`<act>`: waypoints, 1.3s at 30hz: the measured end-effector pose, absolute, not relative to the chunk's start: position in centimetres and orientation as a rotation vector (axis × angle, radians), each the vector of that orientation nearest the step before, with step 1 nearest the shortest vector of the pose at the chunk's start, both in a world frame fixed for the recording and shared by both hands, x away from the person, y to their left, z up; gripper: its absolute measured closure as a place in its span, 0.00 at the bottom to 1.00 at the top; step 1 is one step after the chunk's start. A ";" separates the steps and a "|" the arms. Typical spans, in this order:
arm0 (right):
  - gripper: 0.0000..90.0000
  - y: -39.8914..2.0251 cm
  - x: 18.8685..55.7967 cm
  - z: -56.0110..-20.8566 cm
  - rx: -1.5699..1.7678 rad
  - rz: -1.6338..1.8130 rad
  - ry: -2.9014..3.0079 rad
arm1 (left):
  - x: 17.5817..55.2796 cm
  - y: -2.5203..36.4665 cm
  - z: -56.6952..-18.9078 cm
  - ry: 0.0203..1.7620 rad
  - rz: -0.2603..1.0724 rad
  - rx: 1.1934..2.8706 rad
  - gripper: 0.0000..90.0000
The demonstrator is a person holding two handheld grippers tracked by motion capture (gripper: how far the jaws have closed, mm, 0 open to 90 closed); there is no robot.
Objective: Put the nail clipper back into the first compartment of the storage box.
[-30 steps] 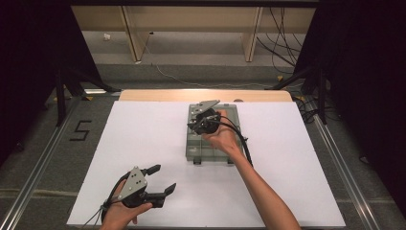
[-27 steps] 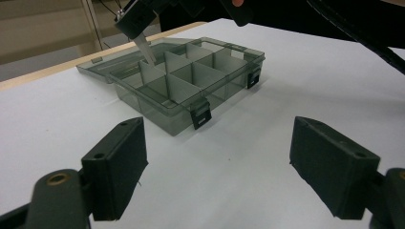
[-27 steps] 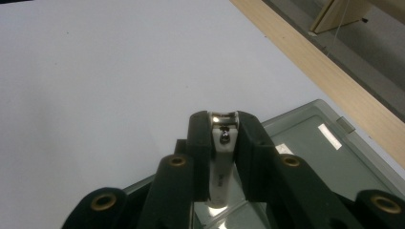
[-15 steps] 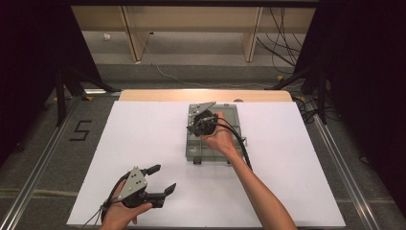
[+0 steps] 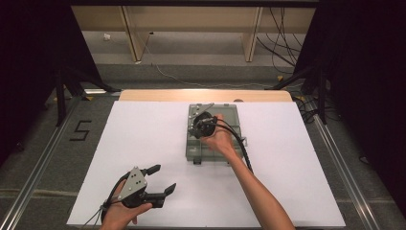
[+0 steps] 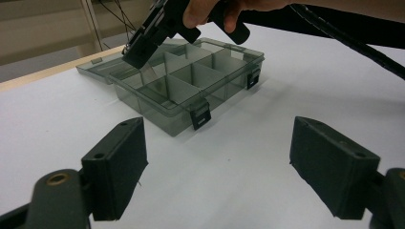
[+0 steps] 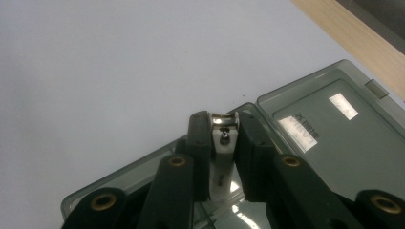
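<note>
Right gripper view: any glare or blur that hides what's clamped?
Right gripper view: glare glints off the nail clipper, yet it reads sharply; bright reflections on the box lid. Left gripper view: near pads slightly soft. High view: evenly lit table, dark surroundings.

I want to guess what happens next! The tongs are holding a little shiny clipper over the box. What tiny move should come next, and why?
Probably lower it a little into a compartment. The right tongs pinch the nail clipper above the open organizer box, whose lid lies flat behind, so nothing blocks the way down.
</note>
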State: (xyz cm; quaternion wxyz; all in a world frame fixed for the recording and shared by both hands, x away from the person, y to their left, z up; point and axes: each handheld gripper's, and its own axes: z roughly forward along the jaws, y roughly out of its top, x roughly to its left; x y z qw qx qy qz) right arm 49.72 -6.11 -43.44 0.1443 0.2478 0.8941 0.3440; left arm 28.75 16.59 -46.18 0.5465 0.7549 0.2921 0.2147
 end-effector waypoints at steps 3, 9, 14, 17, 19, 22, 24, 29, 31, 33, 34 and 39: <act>0.86 -6.1 49.9 -43.6 0.727 0.978 2.588 | 28.8 16.6 -46.2 0.692 0.509 1.790 0.22; 0.79 -6.3 50.2 -43.4 0.798 0.988 2.546 | 28.8 16.7 -46.2 0.686 0.513 1.793 0.22; 0.62 -7.0 50.1 -42.1 0.807 1.011 2.486 | 28.7 16.6 -46.2 0.693 0.508 1.790 0.22; 0.57 -7.4 49.8 -41.6 0.803 1.017 2.469 | 28.8 16.6 -46.2 0.692 0.510 1.794 0.22; 0.53 -7.8 49.5 -41.1 0.808 1.011 2.477 | 28.7 16.6 -46.2 0.694 0.509 1.793 0.22; 0.53 -8.1 49.3 -40.7 0.780 1.023 2.460 | 28.7 16.6 -46.2 0.695 0.510 1.792 0.22; 0.51 -8.3 49.1 -40.2 0.774 1.025 2.463 | 28.8 16.6 -46.2 0.694 0.509 1.792 0.22; 0.46 -8.7 48.1 -39.0 0.760 1.051 2.443 | 28.8 16.7 -46.2 0.682 0.518 1.798 0.22; 0.44 -8.9 47.8 -38.7 0.744 1.057 2.441 | 28.8 16.6 -46.2 0.698 0.509 1.790 0.22; 0.44 -9.0 47.3 -38.2 0.733 1.066 2.441 | 28.8 16.7 -46.2 0.698 0.514 1.792 0.22; 0.43 -9.2 47.1 -38.1 0.724 1.072 2.447 | 28.8 16.7 -46.2 0.698 0.514 1.792 0.22; 0.41 -9.7 45.6 -37.2 0.684 1.122 2.428 | 28.8 16.7 -46.2 0.702 0.518 1.792 0.22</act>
